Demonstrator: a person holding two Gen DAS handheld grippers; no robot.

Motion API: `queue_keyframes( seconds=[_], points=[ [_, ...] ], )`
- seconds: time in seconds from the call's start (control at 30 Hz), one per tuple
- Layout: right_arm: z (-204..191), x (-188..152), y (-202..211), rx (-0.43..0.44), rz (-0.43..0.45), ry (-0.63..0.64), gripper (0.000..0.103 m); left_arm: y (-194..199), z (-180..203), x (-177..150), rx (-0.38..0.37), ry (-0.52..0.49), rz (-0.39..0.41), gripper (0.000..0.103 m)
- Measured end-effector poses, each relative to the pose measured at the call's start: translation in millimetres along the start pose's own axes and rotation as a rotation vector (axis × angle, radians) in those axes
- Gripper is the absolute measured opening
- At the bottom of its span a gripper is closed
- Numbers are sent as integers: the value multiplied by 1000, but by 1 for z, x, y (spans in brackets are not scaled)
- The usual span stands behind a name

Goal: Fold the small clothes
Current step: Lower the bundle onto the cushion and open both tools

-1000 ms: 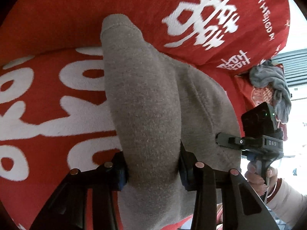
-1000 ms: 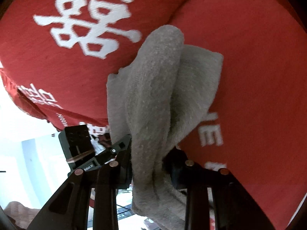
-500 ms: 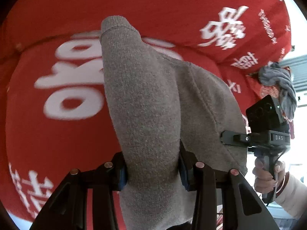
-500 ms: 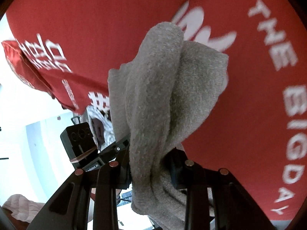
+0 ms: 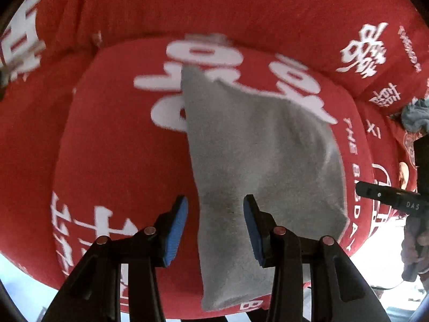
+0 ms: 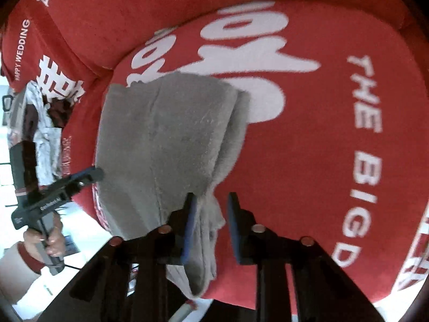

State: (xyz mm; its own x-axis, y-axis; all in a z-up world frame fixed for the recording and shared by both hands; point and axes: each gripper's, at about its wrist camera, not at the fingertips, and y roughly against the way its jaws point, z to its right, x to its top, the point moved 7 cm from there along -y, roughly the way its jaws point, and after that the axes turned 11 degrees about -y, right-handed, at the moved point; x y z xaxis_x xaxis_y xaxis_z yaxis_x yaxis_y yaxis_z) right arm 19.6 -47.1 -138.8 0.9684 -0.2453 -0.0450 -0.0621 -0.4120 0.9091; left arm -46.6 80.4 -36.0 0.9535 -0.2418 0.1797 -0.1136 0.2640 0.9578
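A: Left wrist view. The grey cloth (image 5: 257, 161) is seen lying on the red cushion (image 5: 107, 161). The left hand-held gripper (image 5: 214, 225) stands open, its pads clear of the cloth though the near edge runs between them. A second grey garment (image 5: 414, 115) is noted at the far right.

B: Right wrist view. The cloth (image 6: 166, 139) is shown doubled, layers stacked. The right hand-held gripper (image 6: 211, 228) is closing; a loose corner lies between the pads, touching the left one only.

A: Risk?

B: If that corner is pinched and lifted, the fold is judged likely to be dragged open. The near edge overhangs the cushion and could slide off.
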Motion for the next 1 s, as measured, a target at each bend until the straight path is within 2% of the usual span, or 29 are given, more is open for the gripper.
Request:
queue_keyframes(
  seconds=[0.07,0.1,0.17,0.3,0.33,0.4,0.5,0.6,0.73,0.77,0.8,0.87,0.97,1.0],
  points=[
    [-12,-3,13,46,33,-6,8,10,9,2,-33,-21,21,44],
    [-20,-6,15,67,35,-6,8,12,16,0,-68,-41,21,44],
    [-22,-16,10,82,15,13,8,3,31,1,-84,-70,1,44],
    [-31,-32,-27,9,-43,46,8,-31,36,-15,-38,-96,-74,44],
    [-24,-35,-37,-49,-50,51,8,-33,34,-17,-31,-97,-74,44],
    [-16,-38,-44,-83,-51,47,7,-35,32,-17,-29,-94,-71,44],
    [-5,-39,-41,-78,-46,-4,4,-29,29,-18,-5,-91,-85,44],
    [10,-42,-28,-140,-39,-57,6,-21,24,-19,26,-83,-99,44],
    [17,-50,-8,-96,-19,-166,7,-10,23,-21,54,-74,-99,44],
    [17,-52,-3,-100,-11,-177,8,-7,23,-21,69,-77,-103,52],
    [16,-54,1,-108,-6,-182,9,-5,24,-21,90,-81,-106,64],
    [7,-57,3,-112,0,-187,9,0,28,-20,114,-85,-100,69],
    [-6,-63,3,-112,-1,-185,9,5,33,-21,118,-95,-121,70],
    [-12,-65,3,-113,0,-182,10,6,34,-22,121,-90,-124,80]
  ],
)
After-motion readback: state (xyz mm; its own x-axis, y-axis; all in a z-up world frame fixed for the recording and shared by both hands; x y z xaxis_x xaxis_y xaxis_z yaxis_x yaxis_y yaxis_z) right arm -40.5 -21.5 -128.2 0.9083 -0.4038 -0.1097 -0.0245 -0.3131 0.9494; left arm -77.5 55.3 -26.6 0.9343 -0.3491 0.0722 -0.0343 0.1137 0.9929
